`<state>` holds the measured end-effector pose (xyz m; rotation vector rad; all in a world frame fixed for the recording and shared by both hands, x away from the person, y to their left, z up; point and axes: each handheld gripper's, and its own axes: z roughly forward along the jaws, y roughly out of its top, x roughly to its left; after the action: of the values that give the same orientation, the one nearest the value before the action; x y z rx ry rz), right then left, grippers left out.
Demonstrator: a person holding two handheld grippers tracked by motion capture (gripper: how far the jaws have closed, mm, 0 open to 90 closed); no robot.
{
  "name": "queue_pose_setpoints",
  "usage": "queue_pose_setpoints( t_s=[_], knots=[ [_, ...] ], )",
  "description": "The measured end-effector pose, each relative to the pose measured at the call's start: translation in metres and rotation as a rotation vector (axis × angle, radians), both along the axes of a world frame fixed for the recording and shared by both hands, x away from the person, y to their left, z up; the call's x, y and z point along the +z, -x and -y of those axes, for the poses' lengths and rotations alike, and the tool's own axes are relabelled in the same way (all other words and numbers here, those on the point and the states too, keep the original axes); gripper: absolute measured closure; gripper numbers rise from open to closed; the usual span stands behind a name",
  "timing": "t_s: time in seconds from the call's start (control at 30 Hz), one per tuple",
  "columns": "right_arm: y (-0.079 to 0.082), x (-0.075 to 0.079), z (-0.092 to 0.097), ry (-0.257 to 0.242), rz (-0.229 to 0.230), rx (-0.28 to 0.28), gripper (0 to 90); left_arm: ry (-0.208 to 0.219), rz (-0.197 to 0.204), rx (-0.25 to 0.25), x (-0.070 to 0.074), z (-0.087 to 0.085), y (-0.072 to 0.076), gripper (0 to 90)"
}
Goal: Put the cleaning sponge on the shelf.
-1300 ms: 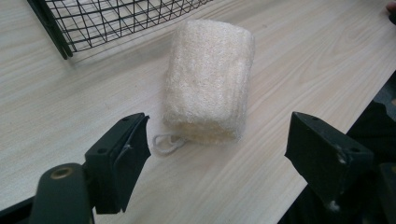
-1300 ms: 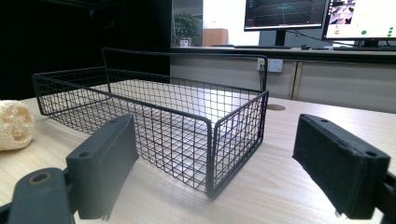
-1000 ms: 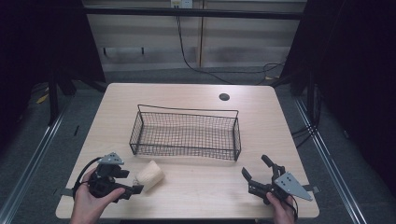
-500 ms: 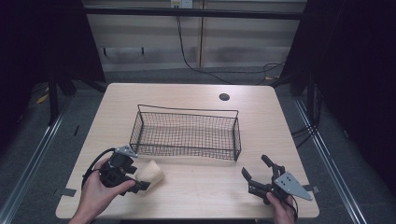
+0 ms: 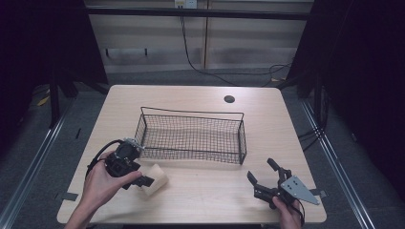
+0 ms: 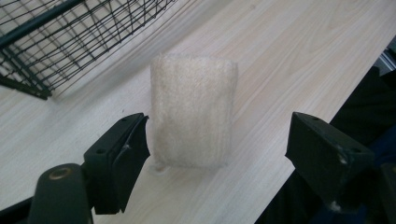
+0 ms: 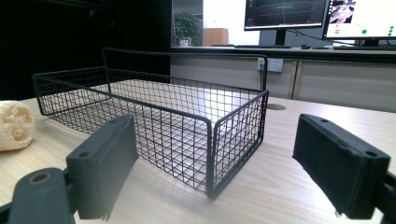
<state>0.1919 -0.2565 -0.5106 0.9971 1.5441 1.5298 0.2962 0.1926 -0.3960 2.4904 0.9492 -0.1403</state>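
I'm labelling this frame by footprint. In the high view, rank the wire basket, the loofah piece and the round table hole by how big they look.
1. Wire basket
2. Loofah piece
3. Table hole, farther from the camera, so somewhat understated

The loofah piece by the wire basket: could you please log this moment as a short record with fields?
object: loofah piece, pale, fibrous, resting on the table
position: near the basket's front left corner, outside it
basket contents: empty
left tongs: open, jaws either side of the loofah, one jaw close to it, the other apart
right tongs: open, holding nothing, pointing toward the basket
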Motion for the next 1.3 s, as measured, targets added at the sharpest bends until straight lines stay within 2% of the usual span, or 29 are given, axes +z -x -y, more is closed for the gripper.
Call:
queue_pose_setpoints(
  t_s=[0.07, 0.1, 0.17, 0.23, 0.37, 0.5, 0.6, 0.73, 0.93, 1.03, 1.3],
  knots=[
    [0.0, 0.0, 0.0, -0.001, 0.001, 0.001, 13.0, 0.009, 0.005, 0.008, -0.001, 0.0, -0.001, 20.8],
    [0.0, 0.0, 0.0, -0.001, -0.001, 0.002, 13.0, 0.006, -0.007, 0.008, -0.005, 0.001, -0.002, 20.8],
    [0.0, 0.0, 0.0, 0.0, 0.0, 0.003, 13.0, 0.002, -0.006, 0.01, -0.008, 0.002, -0.002, 20.9],
    [0.0, 0.0, 0.0, 0.002, 0.001, 0.003, 13.0, -0.034, -0.023, -0.002, -0.013, 0.004, -0.003, 21.4],
    [0.0, 0.0, 0.0, 0.006, 0.002, 0.001, 13.0, -0.048, -0.026, 0.002, -0.019, 0.005, -0.005, 21.3],
    [0.0, 0.0, -0.001, 0.002, -0.002, 0.007, 13.0, -0.076, -0.053, -0.015, -0.026, 0.011, -0.008, 21.3],
    [0.0, 0.0, -0.001, 0.002, -0.002, 0.008, 13.0, -0.079, -0.043, -0.006, -0.029, 0.014, -0.009, 21.2],
    [0.0, 0.0, 0.0, 0.003, 0.0, 0.006, 13.0, -0.09, -0.056, -0.028, -0.032, 0.015, -0.009, 18.6],
    [0.0, 0.0, 0.0, 0.009, 0.0, 0.008, 13.0, -0.103, -0.062, -0.026, -0.04, 0.012, -0.01, 18.8],
    [0.0, 0.0, -0.001, 0.006, -0.002, 0.008, 13.0, -0.125, -0.073, -0.023, -0.044, 0.012, -0.011, 18.8],
    [0.0, 0.0, -0.001, 0.007, -0.003, 0.007, 13.0, -0.152, -0.083, -0.049, -0.049, 0.017, -0.01, 19.7]
  ],
)
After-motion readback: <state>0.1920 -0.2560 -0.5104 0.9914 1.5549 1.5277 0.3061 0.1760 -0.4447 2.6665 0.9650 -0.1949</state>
